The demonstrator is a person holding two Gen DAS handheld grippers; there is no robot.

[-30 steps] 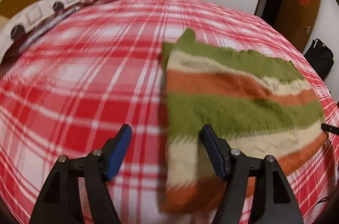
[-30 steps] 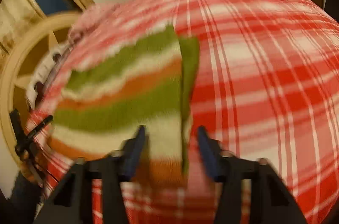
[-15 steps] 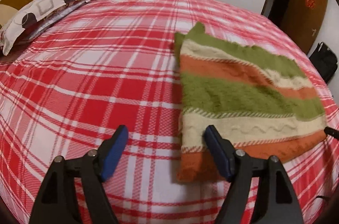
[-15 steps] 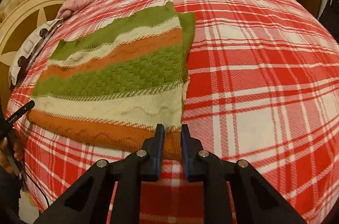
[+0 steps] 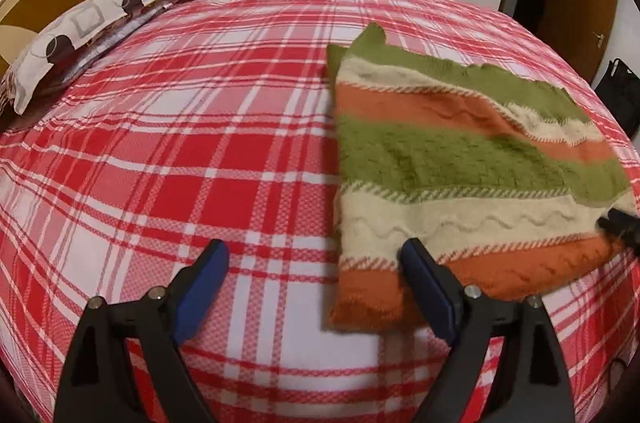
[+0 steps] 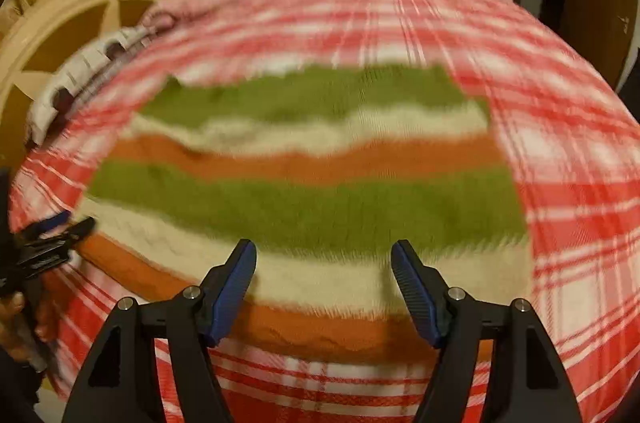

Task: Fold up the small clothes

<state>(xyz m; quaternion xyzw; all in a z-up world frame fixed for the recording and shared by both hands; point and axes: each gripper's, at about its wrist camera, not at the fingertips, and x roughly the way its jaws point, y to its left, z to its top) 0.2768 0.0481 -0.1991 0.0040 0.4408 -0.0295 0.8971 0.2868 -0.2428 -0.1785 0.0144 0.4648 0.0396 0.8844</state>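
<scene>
The right gripper (image 6: 324,287) has just let go of the striped knit's (image 5: 452,175) near hem and spread wide – the left gripper (image 5: 316,287) gapes empty too – so the knit lies folded flat on the plaid bedspread (image 5: 180,151), that fold apparently done.

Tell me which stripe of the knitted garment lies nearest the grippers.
The orange stripe at the near edge of the striped knitted garment; the other orange stripe lies farther, between cream and green.
</scene>
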